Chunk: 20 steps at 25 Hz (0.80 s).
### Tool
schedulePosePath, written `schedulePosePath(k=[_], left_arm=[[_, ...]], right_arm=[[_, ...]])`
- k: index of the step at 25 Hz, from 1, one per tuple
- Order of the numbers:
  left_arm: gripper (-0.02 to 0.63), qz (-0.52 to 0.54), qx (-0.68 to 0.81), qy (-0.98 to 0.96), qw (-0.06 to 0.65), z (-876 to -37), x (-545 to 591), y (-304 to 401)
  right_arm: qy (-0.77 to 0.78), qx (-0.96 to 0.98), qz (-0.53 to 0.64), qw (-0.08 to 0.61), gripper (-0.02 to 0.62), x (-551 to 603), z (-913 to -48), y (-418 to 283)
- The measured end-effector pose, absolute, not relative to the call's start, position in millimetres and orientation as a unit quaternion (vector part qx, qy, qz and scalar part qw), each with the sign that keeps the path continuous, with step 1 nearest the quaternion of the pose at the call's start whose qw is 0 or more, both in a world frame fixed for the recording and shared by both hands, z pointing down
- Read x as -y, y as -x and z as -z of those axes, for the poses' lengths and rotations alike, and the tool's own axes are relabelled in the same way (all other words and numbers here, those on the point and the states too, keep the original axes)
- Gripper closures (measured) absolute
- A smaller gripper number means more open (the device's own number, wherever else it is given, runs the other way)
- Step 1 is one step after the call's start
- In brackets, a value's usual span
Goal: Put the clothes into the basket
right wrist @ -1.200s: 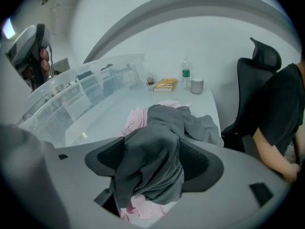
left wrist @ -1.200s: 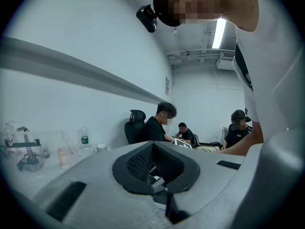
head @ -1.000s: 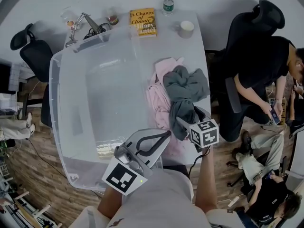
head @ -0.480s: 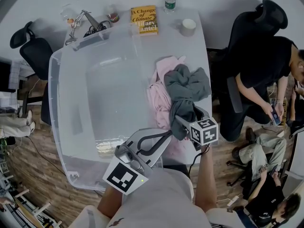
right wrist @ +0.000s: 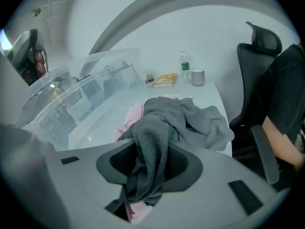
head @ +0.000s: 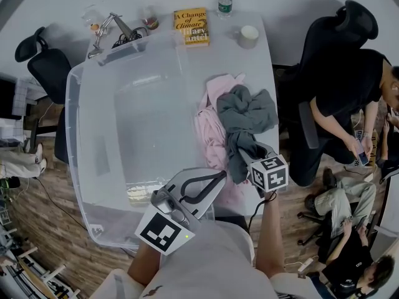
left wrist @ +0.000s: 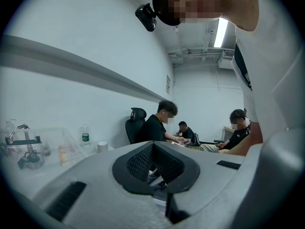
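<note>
Grey garment (right wrist: 190, 120) is between the jaws of my right gripper (right wrist: 152, 151). These jaws have just been closing, and the pads now pinch one hanging fold of it from both sides. It lies at the centre-right of the head view, on top of the pink garment (head: 209, 129). Both are on the white table (head: 255, 61), just beside the right wall of the basket (head: 75, 136), in which I see no clothes yet. My left gripper (head: 218, 176) has its jaws pressed together on nothing and hovers at the lower middle, above the near end of the basket.

I judge the fabric to be light, soft and without any stiffness, so it will stretch and trail when lifted, not come up as one lump. The hold is on one fold only, and most of the cloth spreads toward the upper right. It may drag the pink piece along, because the two lie tangled.

The basket is wide and open on top, but its clear rim stands above the table, so the trailing end must be carried over it. The right edge of the table is near the pile, and a seated person (head: 349, 86) is close behind it. The book (head: 191, 27) and the mug (head: 248, 36), at the upper middle, are well apart from the way.
</note>
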State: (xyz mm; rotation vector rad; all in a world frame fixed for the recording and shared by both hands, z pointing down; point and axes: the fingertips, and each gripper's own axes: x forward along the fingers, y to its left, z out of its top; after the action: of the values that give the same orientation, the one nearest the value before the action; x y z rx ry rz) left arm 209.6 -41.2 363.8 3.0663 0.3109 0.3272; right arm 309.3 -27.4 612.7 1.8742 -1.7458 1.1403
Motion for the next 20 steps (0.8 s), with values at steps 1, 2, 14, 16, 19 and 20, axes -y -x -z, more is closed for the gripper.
schedulePosePath(k=[1,2,14,16,19,20], left_arm=[[0.6,-0.105,-0.1,-0.989,0.02,-363,41,-209],[0.6,-0.105,-0.099,-0.989,0.019,-363,42,-209],[0.6,-0.099,-0.096,-0.99,0.013,-356,41,-209],[0.6,-0.099,-0.096,-0.99,0.011,-354,41,-208],[0.6,-0.098,-0.098,-0.99,0.008,-351,39,-206],[0.6,-0.096,-0.098,-0.991,0.005,-349,39,-206]], right_arm=[[-0.66,0.614,-0.398,0.171,0.46,27,-612,-309],[-0.661,0.614,-0.395,0.173,0.464,27,-611,-309],[-0.675,0.617,-0.374,0.154,0.488,21,-590,-311],[-0.678,0.616,-0.372,0.149,0.489,19,-585,-312],[-0.684,0.615,-0.368,0.138,0.489,16,-577,-311],[-0.685,0.615,-0.366,0.133,0.491,15,-574,-310]])
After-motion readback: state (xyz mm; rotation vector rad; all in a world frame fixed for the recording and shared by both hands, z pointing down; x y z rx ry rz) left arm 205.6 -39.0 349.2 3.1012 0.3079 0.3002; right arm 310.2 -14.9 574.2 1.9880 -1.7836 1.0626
